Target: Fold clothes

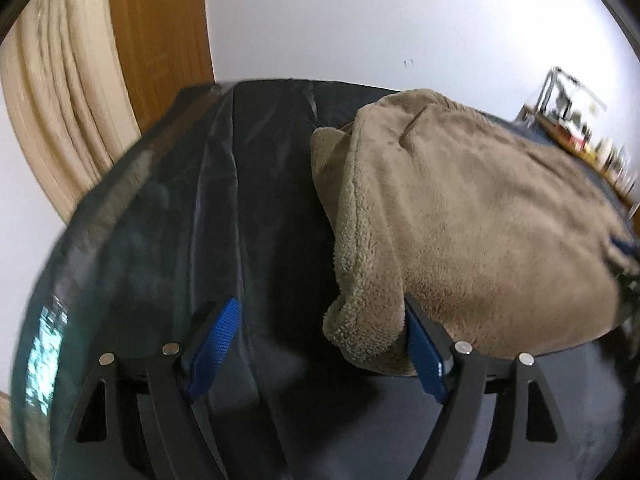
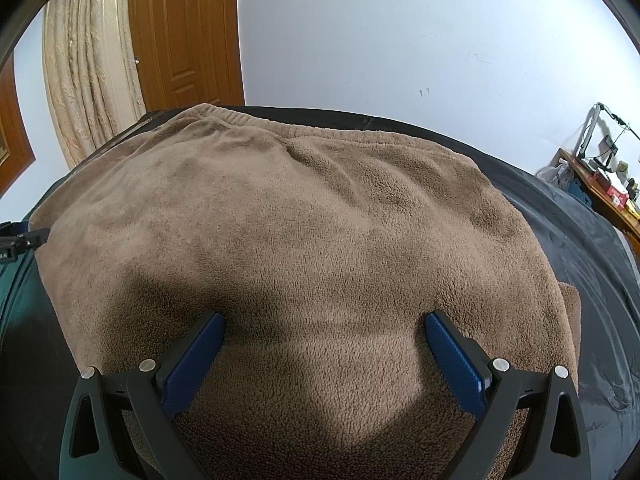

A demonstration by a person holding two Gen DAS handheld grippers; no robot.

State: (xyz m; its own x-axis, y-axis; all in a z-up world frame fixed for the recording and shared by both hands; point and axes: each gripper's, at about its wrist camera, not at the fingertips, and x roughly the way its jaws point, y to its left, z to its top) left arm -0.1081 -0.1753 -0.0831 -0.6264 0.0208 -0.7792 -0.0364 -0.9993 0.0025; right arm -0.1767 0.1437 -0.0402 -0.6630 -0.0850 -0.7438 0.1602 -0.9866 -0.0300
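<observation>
Brown fleece garment [image 2: 304, 232] spread flat on dark bedcover [image 1: 248, 184]. Left gripper [image 1: 316, 320] released, jaws wide, rolled fleece edge beside right pad. Right gripper [image 2: 324, 332] released, poised over near fleece

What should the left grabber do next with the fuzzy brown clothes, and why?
Probably close the left gripper on the brown fleece garment: its jaws stand open, a loose corner hangs beside its right finger, nothing is held, and the garment lies unfolded on the dark cover.
</observation>
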